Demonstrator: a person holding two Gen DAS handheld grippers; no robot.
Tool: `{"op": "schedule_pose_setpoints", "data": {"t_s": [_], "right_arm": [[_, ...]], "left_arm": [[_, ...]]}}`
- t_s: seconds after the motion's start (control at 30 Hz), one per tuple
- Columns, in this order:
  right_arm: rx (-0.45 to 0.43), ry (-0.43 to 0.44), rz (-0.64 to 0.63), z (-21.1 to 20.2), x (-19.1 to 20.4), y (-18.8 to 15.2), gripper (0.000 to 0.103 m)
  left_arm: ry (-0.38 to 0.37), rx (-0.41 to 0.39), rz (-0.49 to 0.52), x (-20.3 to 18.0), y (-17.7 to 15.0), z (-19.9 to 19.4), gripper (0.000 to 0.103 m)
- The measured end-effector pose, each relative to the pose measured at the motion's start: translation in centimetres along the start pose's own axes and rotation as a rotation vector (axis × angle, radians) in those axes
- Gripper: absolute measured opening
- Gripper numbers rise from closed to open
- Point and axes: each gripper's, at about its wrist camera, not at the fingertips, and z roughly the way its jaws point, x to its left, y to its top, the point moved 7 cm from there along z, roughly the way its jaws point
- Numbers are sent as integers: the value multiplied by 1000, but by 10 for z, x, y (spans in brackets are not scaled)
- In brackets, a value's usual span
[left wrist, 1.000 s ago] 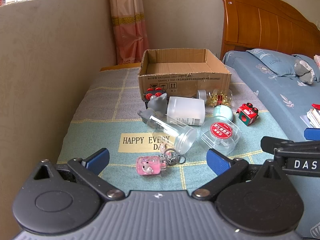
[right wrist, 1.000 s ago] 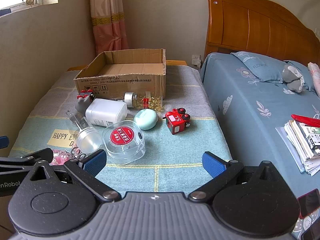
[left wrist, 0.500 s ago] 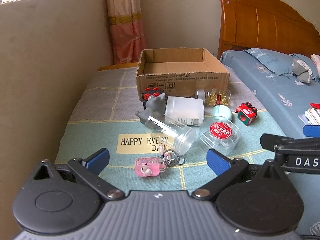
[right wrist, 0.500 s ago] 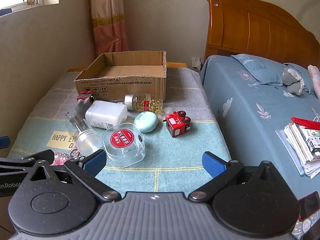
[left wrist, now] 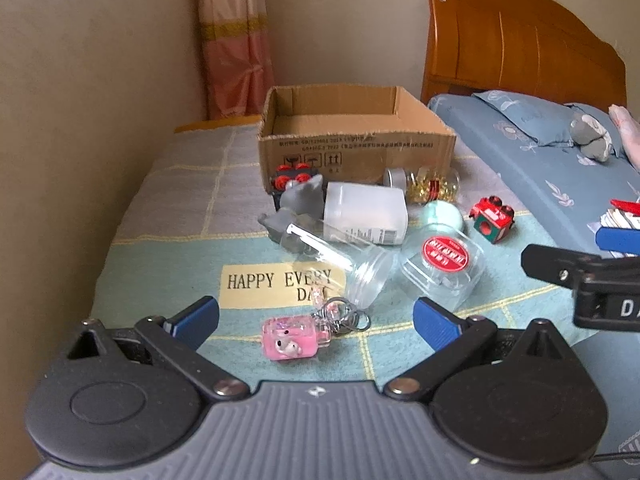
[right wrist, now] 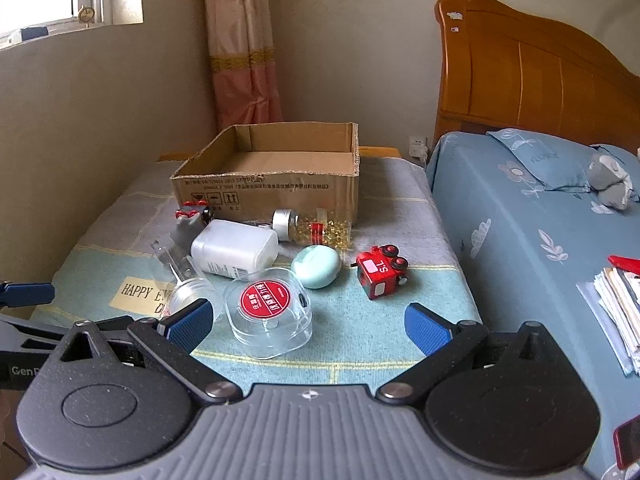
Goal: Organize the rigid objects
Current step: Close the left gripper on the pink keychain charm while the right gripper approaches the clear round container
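Note:
An empty open cardboard box stands at the back of the cloth-covered table. In front of it lie a white bottle, a clear jar, a clear case with a red label, a pill bottle, a mint oval case, a red toy train, a grey figure and a pink keychain. My left gripper is open, just short of the keychain. My right gripper is open, just short of the clear case.
A beige wall runs along the table's left side. A bed with a blue sheet and wooden headboard lies to the right, with a stack of papers on it. A yellow "HAPPY EVERY DAY" patch marks the cloth.
Both grippers have moved forward toward the objects, which look larger and nearer. Both stay open. Nothing on the table has moved.

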Motion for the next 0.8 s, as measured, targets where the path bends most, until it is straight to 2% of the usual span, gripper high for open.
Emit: {"op": "schedule_pose_setpoints", "data": {"t_s": [0.37,0.7,0.8], "right_arm": [[71,15,-20,34,-7,-19,103],[122,11,-22,58,-14,-27,103],[138,21,-44,66,-13,-30,103]], "left_arm": [[-28,114,48,3,-16,50,102],[45,181,35,33,-31,76,102],[45,188,19,43,-33,76,102]]}}
